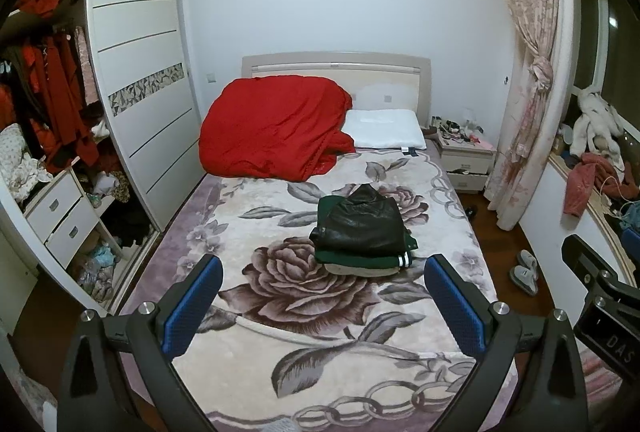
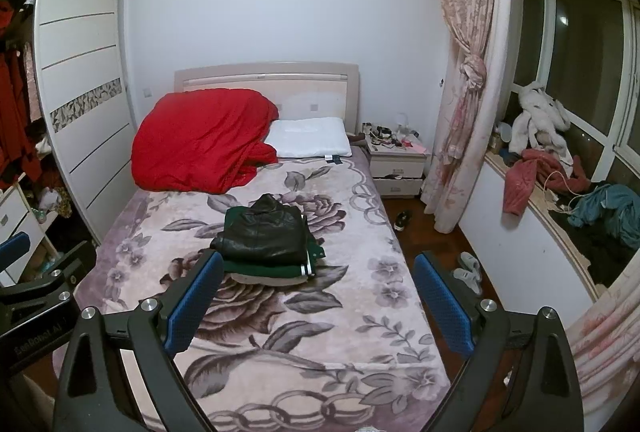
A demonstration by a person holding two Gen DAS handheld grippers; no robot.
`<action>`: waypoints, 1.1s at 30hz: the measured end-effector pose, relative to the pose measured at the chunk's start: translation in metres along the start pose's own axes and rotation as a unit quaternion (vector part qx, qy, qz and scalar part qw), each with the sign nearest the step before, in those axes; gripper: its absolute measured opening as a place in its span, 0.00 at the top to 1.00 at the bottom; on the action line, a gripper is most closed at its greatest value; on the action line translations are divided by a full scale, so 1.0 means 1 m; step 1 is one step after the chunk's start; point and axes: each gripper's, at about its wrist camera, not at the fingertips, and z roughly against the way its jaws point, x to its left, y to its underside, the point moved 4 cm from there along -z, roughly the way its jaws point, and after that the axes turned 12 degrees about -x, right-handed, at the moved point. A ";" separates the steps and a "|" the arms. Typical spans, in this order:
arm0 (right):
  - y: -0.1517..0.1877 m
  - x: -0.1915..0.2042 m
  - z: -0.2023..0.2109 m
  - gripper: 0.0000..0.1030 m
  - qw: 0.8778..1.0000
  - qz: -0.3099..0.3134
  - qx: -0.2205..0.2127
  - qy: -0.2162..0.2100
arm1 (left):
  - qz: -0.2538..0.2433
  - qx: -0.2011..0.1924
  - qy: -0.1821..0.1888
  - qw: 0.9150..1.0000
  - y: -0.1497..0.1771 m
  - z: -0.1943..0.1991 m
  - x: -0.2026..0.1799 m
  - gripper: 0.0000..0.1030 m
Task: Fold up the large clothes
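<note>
A stack of folded clothes sits mid-bed: a black leather jacket (image 1: 362, 222) on top, a green garment (image 1: 360, 259) under it, and a pale one at the bottom. The stack also shows in the right wrist view (image 2: 262, 236). My left gripper (image 1: 323, 302) is open and empty, held above the bed's foot, well short of the stack. My right gripper (image 2: 318, 300) is open and empty, beside the left one, also short of the stack. The bed has a floral blanket (image 1: 304, 316).
A red quilt (image 1: 276, 127) and white pillow (image 1: 384, 129) lie at the headboard. An open wardrobe (image 1: 52, 119) stands left. A nightstand (image 1: 466, 155), curtain (image 1: 528, 79), slippers (image 1: 524, 272) and a window ledge with loose clothes (image 2: 560, 171) are right.
</note>
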 end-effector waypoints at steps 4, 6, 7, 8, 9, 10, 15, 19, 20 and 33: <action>0.002 0.001 0.001 0.05 1.000 0.001 0.000 0.001 | 0.001 0.001 0.001 1.000 0.000 -0.002 -0.001 0.00; 0.001 0.004 0.000 0.05 1.000 0.001 0.001 -0.001 | 0.002 0.002 0.001 1.000 0.000 -0.001 -0.001 0.00; 0.001 0.006 -0.002 0.05 1.000 0.002 0.002 -0.002 | 0.001 0.002 0.000 1.000 0.000 -0.001 -0.001 0.00; 0.000 0.007 -0.004 0.05 1.000 0.002 0.002 -0.004 | 0.001 0.002 0.000 1.000 0.000 -0.001 -0.001 0.00; 0.000 0.009 -0.006 0.05 1.000 0.002 0.003 -0.006 | 0.001 0.003 0.000 1.000 -0.001 -0.002 0.000 0.00; -0.001 0.012 -0.011 0.05 1.000 0.003 0.005 -0.009 | 0.002 0.003 0.000 1.000 -0.001 -0.002 0.000 0.00; 0.000 0.014 -0.014 0.05 1.000 0.003 0.006 -0.010 | 0.001 0.002 0.000 1.000 -0.002 -0.002 0.000 0.00; -0.001 0.014 -0.016 0.05 1.000 0.003 0.005 -0.009 | 0.001 0.003 -0.001 1.000 -0.002 -0.003 0.001 0.00; -0.001 0.014 -0.016 0.05 1.000 0.003 0.004 -0.010 | 0.001 0.003 -0.002 1.000 -0.002 -0.003 0.001 0.00; -0.003 0.016 -0.021 0.05 1.000 0.004 0.003 -0.011 | 0.003 0.000 -0.006 1.000 -0.006 -0.008 0.002 0.00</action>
